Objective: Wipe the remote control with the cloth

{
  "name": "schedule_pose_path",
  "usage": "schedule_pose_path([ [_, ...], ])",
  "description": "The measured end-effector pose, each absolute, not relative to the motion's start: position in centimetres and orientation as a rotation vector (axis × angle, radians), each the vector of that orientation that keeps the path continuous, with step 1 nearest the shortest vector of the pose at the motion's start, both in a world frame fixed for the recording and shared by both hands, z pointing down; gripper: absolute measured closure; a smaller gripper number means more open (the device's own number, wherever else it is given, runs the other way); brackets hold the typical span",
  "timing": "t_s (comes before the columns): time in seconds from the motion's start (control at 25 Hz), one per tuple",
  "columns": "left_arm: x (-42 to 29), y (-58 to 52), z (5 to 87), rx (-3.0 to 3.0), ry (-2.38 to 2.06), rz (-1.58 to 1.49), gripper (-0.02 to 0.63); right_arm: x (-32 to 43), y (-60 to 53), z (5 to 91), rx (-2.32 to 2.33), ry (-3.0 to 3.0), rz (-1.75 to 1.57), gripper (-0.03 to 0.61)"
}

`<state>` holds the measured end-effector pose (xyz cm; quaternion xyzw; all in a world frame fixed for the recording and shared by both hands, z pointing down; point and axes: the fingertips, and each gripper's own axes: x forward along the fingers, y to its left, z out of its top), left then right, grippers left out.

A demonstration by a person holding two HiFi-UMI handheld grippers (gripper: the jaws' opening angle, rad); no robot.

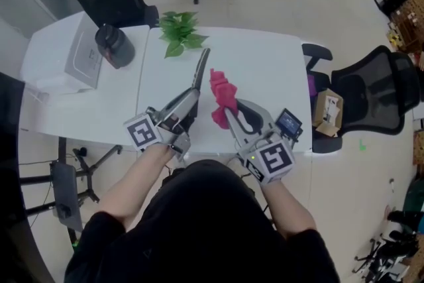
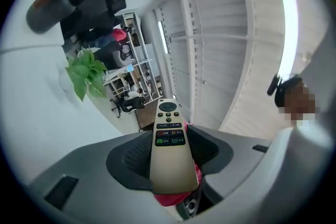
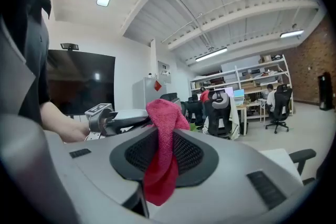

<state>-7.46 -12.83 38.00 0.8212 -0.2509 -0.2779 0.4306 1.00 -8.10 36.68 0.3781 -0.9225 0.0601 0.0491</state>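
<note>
We've got bare table (image 1: 275,73) right of centre; the plant (image 1: 180,31) up top and dark jug (image 1: 114,45) upper left crowd that side.

A leafy plant (image 1: 180,32) and a dark flask (image 1: 114,46) sit on the white table (image 1: 265,76), a black chair (image 1: 374,99) beside.

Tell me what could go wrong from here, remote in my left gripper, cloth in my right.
1. The left gripper holds the remote by its lower end only; wiping pressure near the buttons could lever it loose.
2. The right gripper pinches a bunched cloth; rubbing may pull it out.
3. Both hang near the front edge of the table; a drop might reach the floor.
</note>
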Motion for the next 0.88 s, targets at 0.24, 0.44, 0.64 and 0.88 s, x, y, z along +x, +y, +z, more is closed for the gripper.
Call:
schedule_pose_path([
  [0.24,-6.3,-12.1,37.1,1.939,-0.429,-0.795,0.404,-1.6,-6.9,37.8,1.008,-2.859,0.217,0.492],
  [0.44,-5.3,-10.9,37.1,1.924,-0.348,-0.776,0.403,-1.7,-7.5,37.8,1.022,-2.848,0.214,0.492],
  [0.64,-4.3,-9.7,37.3,1.937,-0.292,-0.729,0.404,-0.3,-9.0,37.1,1.119,-2.840,0.197,0.492],
  [0.88,-3.2,-8.0,37.8,1.950,-0.236,-0.663,0.405,1.8,-10.9,35.9,1.246,-2.827,0.183,0.492],
])
